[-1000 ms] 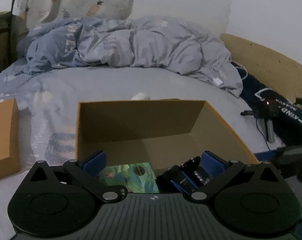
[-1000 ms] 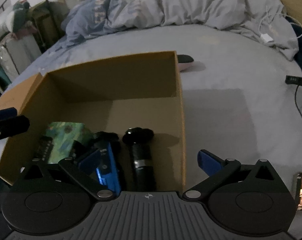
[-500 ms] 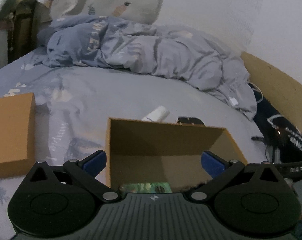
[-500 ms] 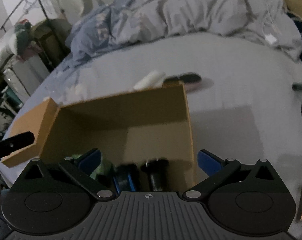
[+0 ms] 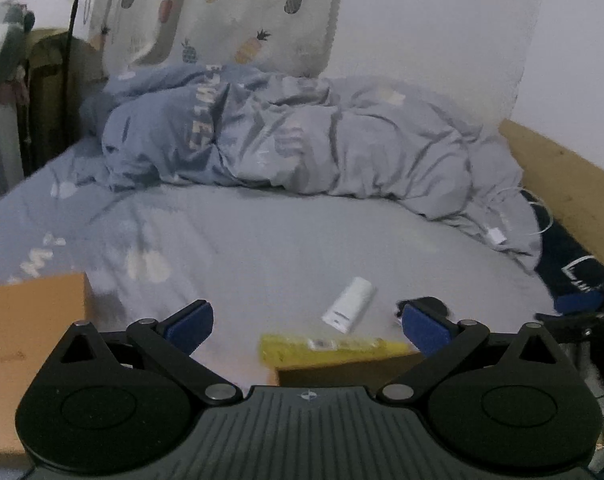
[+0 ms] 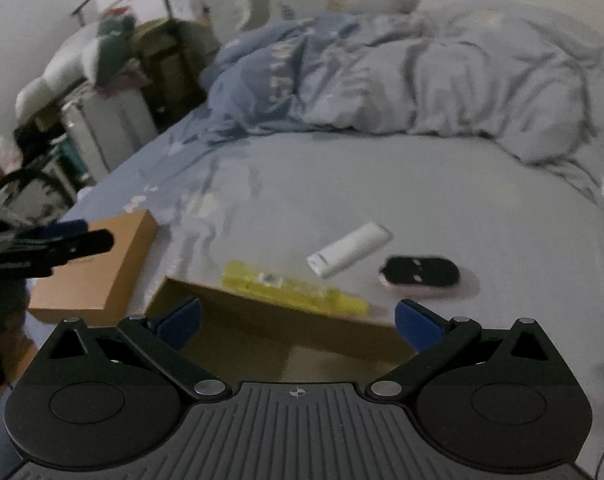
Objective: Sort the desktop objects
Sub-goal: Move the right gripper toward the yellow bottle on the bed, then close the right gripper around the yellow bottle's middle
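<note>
Right gripper (image 6: pixel 297 320): we hold its fingers wide apart, empty, above the open cardboard box (image 6: pixel 277 320).
Left gripper (image 5: pixel 308 322): ours too, fingers apart, empty.
Yellow pack (image 6: pixel 293 288): just beyond the box's far wall, long axis left-right.
White tube (image 6: pixel 350 254): farther, angled far-right; the right gripper seems nearer.
Dark case (image 6: pixel 420 272): right of the tube.

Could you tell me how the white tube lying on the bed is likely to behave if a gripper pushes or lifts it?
The white tube looks rounded, so a sideways push may roll it. It rests on soft bedsheet, which could dampen rolling. It seems small and probably light.
</note>
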A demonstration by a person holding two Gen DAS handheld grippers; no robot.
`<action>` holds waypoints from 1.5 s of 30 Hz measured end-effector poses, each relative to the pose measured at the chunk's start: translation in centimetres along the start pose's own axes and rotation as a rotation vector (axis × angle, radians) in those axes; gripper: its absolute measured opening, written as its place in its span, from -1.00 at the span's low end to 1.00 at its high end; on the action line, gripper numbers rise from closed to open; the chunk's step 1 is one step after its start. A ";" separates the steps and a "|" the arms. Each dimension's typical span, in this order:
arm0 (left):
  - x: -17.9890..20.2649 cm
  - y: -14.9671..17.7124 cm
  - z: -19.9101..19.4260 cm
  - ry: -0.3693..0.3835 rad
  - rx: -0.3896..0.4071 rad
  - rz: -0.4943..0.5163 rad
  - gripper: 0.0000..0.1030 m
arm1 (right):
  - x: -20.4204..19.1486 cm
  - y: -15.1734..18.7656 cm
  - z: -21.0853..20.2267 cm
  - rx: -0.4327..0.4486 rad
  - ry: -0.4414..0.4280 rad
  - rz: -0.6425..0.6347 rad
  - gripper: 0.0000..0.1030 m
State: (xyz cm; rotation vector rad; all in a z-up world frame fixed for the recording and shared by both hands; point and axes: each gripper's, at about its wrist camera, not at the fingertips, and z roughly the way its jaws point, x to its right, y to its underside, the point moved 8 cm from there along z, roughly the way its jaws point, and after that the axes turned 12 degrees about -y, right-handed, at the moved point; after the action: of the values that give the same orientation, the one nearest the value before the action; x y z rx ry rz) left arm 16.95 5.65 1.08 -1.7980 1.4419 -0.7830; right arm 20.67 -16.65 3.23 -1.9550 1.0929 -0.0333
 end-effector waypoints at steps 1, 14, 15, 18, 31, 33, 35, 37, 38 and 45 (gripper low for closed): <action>-0.1 -0.3 0.6 -0.009 -0.006 0.007 1.00 | 0.0 -0.7 0.5 -0.010 -0.012 -0.008 1.00; -0.8 -0.4 9.2 -0.020 -0.171 -0.006 1.00 | 2.1 -5.2 8.6 -0.178 -0.091 -0.142 1.00; -0.9 -0.3 10.0 -0.016 -0.191 -0.015 1.00 | 2.4 -5.3 9.2 -0.192 -0.094 -0.154 1.00; -1.1 0.5 12.2 -0.017 -0.252 -0.034 1.00 | 3.0 -5.3 11.0 -0.242 -0.119 -0.192 1.00; -1.0 3.7 19.5 0.012 -0.452 0.052 0.99 | 7.2 -3.8 19.2 -0.436 -0.213 -0.271 0.95; -0.6 3.9 19.9 0.038 -0.440 0.129 0.99 | 7.8 -3.0 20.4 -0.480 -0.227 -0.284 0.83; -0.2 4.1 20.3 0.063 -0.427 0.206 0.99 | 8.3 -2.4 21.4 -0.512 -0.235 -0.294 0.80; 0.3 4.5 20.2 0.109 -0.404 0.314 0.99 | 8.6 -1.8 22.2 -0.544 -0.256 -0.301 0.80; 0.5 4.7 20.2 0.125 -0.388 0.363 0.99 | 8.7 -1.4 22.6 -0.560 -0.266 -0.307 0.80; 2.0 5.4 21.1 0.245 -0.343 0.485 0.99 | 8.6 1.2 24.8 -0.650 -0.301 -0.372 0.78</action>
State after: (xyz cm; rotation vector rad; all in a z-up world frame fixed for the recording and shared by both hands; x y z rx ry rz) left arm 31.31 6.01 -15.44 -1.5158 2.1751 -0.5364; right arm 35.16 -6.23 -16.10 -2.6127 0.5605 0.4510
